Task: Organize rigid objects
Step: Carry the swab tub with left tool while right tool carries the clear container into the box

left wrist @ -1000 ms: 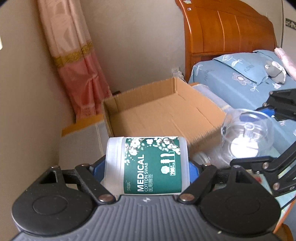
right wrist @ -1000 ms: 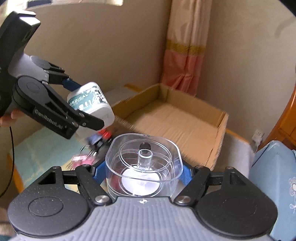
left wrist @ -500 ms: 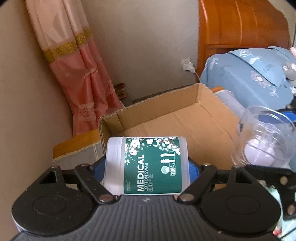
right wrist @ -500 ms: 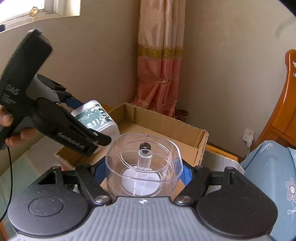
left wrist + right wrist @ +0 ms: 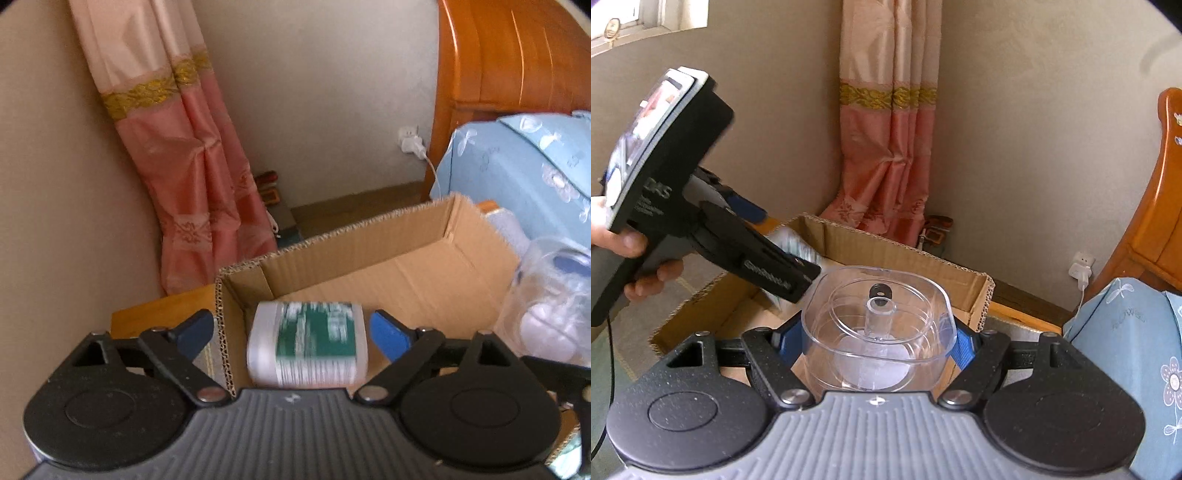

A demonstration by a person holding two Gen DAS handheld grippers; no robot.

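Observation:
My left gripper (image 5: 293, 334) is open over the near left corner of the cardboard box (image 5: 399, 236). The white jar of cotton swabs with a green label (image 5: 308, 347) is free of the blue fingertips (image 5: 388, 334) and motion-blurred, dropping into the box. My right gripper (image 5: 873, 339) is shut on a clear plastic container (image 5: 877, 325) with a central tube, held above the box (image 5: 908, 254). The container also shows in the left wrist view (image 5: 550, 295) at the right edge. The left gripper shows in the right wrist view (image 5: 775, 254), with the jar (image 5: 796, 243) mostly hidden behind it.
A pink curtain (image 5: 184, 177) hangs in the corner behind the box. A wooden headboard (image 5: 509, 55) and blue bedding (image 5: 524, 158) lie to the right. A wall socket with a plug (image 5: 1080, 267) sits beside the bed.
My left gripper has opened and let go of the cotton swab jar, which drops into the box. Both grippers moved forward over the box; the right still holds the clear container.

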